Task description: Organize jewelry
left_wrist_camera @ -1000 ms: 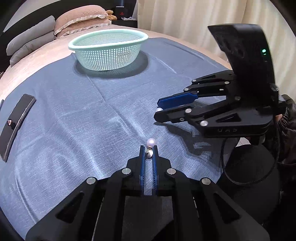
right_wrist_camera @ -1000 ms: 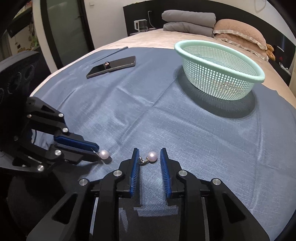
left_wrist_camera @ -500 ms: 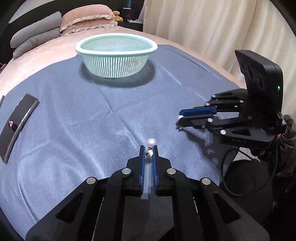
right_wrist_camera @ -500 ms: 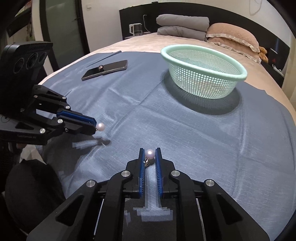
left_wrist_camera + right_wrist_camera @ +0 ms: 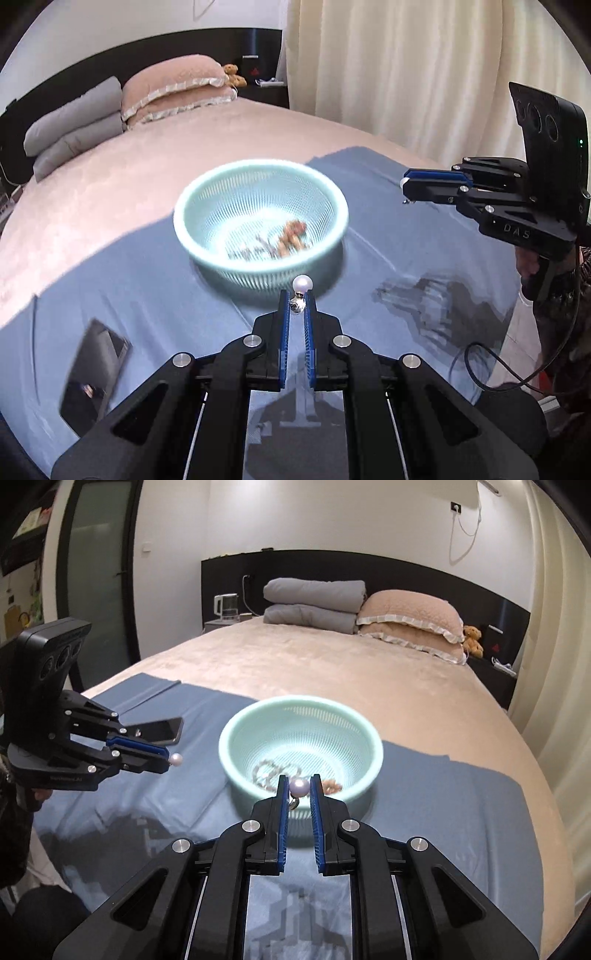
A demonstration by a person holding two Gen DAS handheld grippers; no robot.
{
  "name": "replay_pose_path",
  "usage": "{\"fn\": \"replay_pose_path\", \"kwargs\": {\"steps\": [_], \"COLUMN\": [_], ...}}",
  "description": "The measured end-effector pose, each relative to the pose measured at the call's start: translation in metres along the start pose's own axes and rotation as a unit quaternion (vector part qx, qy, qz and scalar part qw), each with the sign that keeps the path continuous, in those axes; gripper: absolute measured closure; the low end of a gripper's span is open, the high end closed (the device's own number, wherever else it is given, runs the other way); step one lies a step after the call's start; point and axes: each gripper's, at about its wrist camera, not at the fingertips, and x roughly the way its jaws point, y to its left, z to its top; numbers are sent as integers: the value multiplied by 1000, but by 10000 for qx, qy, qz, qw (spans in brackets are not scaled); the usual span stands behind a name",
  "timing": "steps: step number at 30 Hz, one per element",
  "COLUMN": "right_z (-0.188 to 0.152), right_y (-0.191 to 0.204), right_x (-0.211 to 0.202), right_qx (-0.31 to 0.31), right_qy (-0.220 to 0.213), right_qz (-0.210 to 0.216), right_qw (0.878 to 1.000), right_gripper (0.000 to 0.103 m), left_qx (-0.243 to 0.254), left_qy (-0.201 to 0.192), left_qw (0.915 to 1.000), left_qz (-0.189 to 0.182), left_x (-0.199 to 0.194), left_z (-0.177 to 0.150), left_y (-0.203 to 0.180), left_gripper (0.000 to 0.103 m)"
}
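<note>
Both claws hung above the blue cloth (image 5: 155,280) spread on the bed (image 5: 332,672), each clenched on a pearl earring.

Left claw (image 5: 296,308): blue pads pinched the metal fitting of the left earring (image 5: 302,285); its pearl stood clear above the tips. From the right-hand camera the same claw (image 5: 166,757) appeared side-on, the pearl poking out at its tip.

Right claw (image 5: 298,789): pads pressed on the pearl of the right earring (image 5: 298,786) itself, a small hook dangling beneath. From the left-hand camera only a white sliver of that pearl showed at the tip of the right claw (image 5: 406,184); the hook was too small to make out.

The green basket (image 5: 236,734) sat on the cloth ahead of both claws. Beads and a brownish piece lay in its bottom; the left view was blurred there, and in the right view the claw tips covered part of the contents, so the pieces could not be identified.

A dark phone (image 5: 162,730) lay flat on the cloth near the left claw, partly hidden behind it. A small object lay on it, too blurred to identify.

Only a bit of a hand (image 5: 526,262) showed under the right claw's handle, cut off by the frame edge.
</note>
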Motion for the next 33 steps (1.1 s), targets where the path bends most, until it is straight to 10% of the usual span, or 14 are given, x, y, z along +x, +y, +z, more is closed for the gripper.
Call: {"fn": "replay_pose_path", "kwargs": {"steps": [7,22,24,27,29,33], "right_z": [33,-1,-2,-3,-3,0], "right_y": [-19,-19,-23,-27,-31,-45], "right_x": [24,105,104,103,99,85], "right_qx": [103,449,600,722,813,1194], "right_qy": [-152,653,653,668,601,314], "right_qz": [-41,125,147,14,-58,-183], "right_qw": [9998,9968,9960,9952,9949,9922], "right_gripper": [92,91,91,85,59,42], "left_qx": [-77,-206,-287,-496,-539,-726], "left_qy": [-199,431,400,283,218,84], "left_qw": [9997,9989,9987,9984,9982,9966], "left_qz": [80,18,93,57,113,371], "left_x": [3,79,81,79,76,65], "left_z": [44,33,33,34,35,36], "left_y": [23,27,32,40,43,54], "left_gripper": [95,95,88,52,44,31]}}
